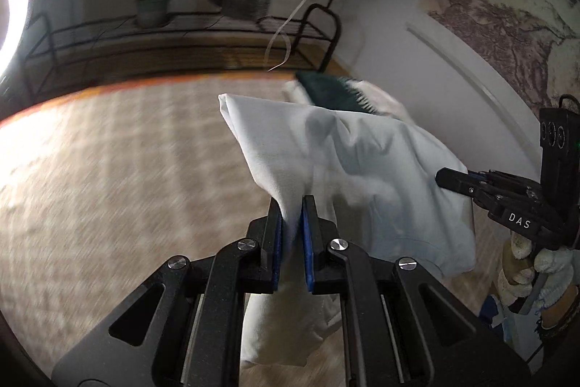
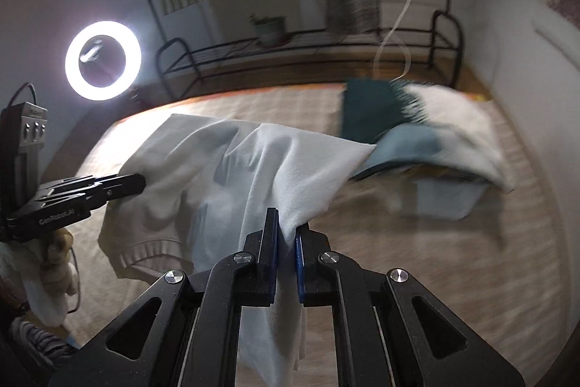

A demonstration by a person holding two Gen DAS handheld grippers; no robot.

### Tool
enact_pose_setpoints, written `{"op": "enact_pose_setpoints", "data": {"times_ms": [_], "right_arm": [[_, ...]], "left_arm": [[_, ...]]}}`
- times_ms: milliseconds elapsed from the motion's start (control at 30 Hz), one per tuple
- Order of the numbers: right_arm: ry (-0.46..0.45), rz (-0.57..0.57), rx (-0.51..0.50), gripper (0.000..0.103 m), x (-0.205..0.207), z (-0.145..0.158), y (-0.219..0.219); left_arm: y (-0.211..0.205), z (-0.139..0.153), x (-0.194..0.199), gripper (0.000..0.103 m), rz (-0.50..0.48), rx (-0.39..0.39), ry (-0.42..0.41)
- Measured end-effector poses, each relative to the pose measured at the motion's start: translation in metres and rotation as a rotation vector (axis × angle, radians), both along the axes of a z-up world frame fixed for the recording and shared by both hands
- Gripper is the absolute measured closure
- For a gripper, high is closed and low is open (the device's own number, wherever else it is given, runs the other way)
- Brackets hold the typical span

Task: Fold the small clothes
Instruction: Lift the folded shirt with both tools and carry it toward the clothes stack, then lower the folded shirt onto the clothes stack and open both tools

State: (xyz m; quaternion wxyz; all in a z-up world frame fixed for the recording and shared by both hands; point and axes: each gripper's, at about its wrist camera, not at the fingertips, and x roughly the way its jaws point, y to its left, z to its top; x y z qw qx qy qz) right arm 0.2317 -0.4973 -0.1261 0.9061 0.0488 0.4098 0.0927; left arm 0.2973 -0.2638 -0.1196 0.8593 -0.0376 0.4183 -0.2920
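Garment above table, clothes pile behind it.

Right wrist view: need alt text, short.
The right hand-held gripper is shut on a fold of a pale garment held up over a beige checked surface, while the left hand-held gripper pinches its far edge at left. Behind lie a pile of teal and white clothes and a lit ring light.

Motion blurs the checked table cloth and the heaped clothes
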Motion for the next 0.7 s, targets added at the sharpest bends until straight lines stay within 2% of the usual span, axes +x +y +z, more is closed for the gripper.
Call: {"op": "enact_pose_setpoints", "data": {"times_ms": [133, 367, 533, 700], "right_arm": [[-0.030, -0.049, -0.057, 0.096, 0.017, 0.011, -0.040], [-0.096, -0.137, -0.153, 0.096, 0.062, 0.027, -0.102], [-0.110, -0.193, -0.194, 0.097, 0.096, 0.019, -0.138], [-0.106, -0.235, -0.188, 0.097, 0.123, -0.002, -0.165]], "left_arm": [[-0.056, 0.010, 0.026, 0.095, -0.030, -0.011, -0.045], [-0.130, 0.008, 0.073, 0.095, -0.042, -0.028, -0.091], [-0.178, -0.003, 0.096, 0.095, -0.049, -0.014, -0.128], [-0.206, -0.024, 0.117, 0.095, -0.037, -0.011, -0.115]]}}
